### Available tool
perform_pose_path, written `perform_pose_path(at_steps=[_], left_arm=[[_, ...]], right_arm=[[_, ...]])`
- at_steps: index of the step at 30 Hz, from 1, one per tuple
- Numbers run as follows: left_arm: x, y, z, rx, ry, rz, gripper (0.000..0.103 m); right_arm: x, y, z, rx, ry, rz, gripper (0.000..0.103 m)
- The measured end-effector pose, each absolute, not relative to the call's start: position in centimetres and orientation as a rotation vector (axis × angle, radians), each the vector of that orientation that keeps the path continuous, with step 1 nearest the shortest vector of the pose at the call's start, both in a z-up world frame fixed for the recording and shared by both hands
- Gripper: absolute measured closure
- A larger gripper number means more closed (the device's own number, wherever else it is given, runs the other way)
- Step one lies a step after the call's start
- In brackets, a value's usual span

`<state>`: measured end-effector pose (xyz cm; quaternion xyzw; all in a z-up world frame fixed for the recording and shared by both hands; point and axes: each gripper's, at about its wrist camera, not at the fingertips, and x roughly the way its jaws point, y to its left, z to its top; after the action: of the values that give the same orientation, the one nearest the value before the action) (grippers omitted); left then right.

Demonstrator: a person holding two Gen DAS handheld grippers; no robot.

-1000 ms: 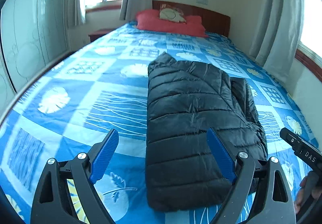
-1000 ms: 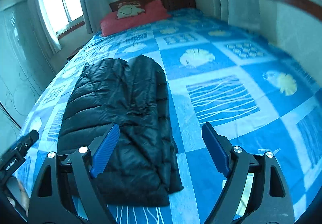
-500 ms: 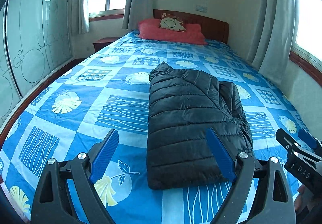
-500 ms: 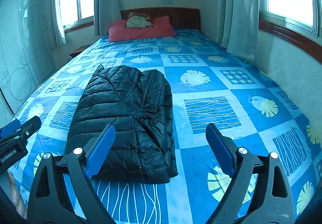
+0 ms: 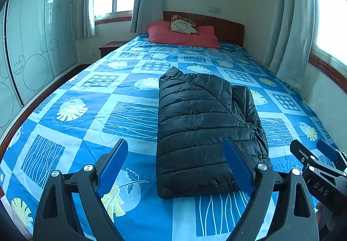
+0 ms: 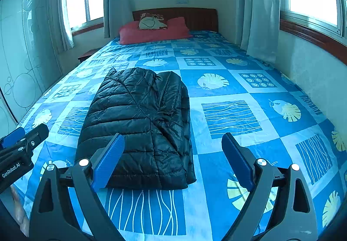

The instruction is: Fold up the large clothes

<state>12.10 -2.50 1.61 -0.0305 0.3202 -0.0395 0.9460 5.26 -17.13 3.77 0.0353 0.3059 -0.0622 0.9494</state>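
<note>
**Now folded: black puffer jacket lies on the bed, both grippers released**

Squarely on the blue patterned bedspread [image 5: 65, 111] lies the black quilted puffer jacket [image 5: 201, 128], folded into a long compact bundle that runs lengthwise toward the headboard. In the left wrist view its near edge sits close to the foot of the bed, and a narrower folded layer shows along its right side. The right wrist view shows the same jacket [image 6: 141, 124] left of centre, its near hem flat on the sheet.

The left gripper [image 5: 175, 167] hangs above the near end of the bed with its 2 blue pads spread wide; nothing is between them, and they are apart from the jacket, though the right pad overlaps the jacket's near corner in the picture. The right gripper [image 6: 171, 160] is likewise released, jaws wide and empty, above the bedspread beside the jacket's right edge. Each gripper shows at the margin of the other's view, the right gripper [image 5: 321, 167] at the right edge and the left gripper [image 6: 19, 145] at the left edge.

Farther up the bed, a red pillow [image 5: 182, 35] rests against the dark wooden headboard [image 5: 227, 28], with a small printed cushion [image 5: 183, 24] on top of it. Grey curtains [image 5: 288, 24] hang by windows on both sides, and a wardrobe [image 5: 32, 46] with circle-patterned sliding doors stands on the left.
</note>
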Motion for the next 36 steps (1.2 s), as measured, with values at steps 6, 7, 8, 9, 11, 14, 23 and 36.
perform_pose_path(at_steps=[6,7,8,9,11,14,23,36], left_arm=[[12.05,-2.50,1.65,-0.063,0.650,-0.081,0.015],[12.06,-2.50,1.65,-0.064,0.650,-0.081,0.015],[12.04,-2.49,1.65,-0.064,0.650,-0.081,0.015],[12.00,-2.56,1.67,-0.065,0.651,-0.082,0.015],[11.94,-2.61,1.69,-0.065,0.650,-0.082,0.015],[11.97,-2.64,1.69,-0.063,0.651,-0.084,0.015],[11.88,-2.66,1.87,-0.069,0.642,-0.084,0.015],[12.21,-3.27,1.79,-0.008,0.625,-0.089,0.015]], right_arm=[[5.24,-16.95,3.76,0.069,0.620,-0.125,0.012],[5.25,-16.94,3.75,0.070,0.620,-0.125,0.012],[5.27,-16.95,3.74,0.069,0.621,-0.125,0.012],[5.27,-16.96,3.74,0.069,0.621,-0.125,0.012],[5.29,-16.93,3.68,0.069,0.624,-0.126,0.012],[5.33,-16.92,3.54,0.069,0.629,-0.124,0.012],[5.23,-16.93,3.43,0.066,0.628,-0.122,0.012],[5.45,-16.98,2.79,0.050,0.642,-0.123,0.012]])
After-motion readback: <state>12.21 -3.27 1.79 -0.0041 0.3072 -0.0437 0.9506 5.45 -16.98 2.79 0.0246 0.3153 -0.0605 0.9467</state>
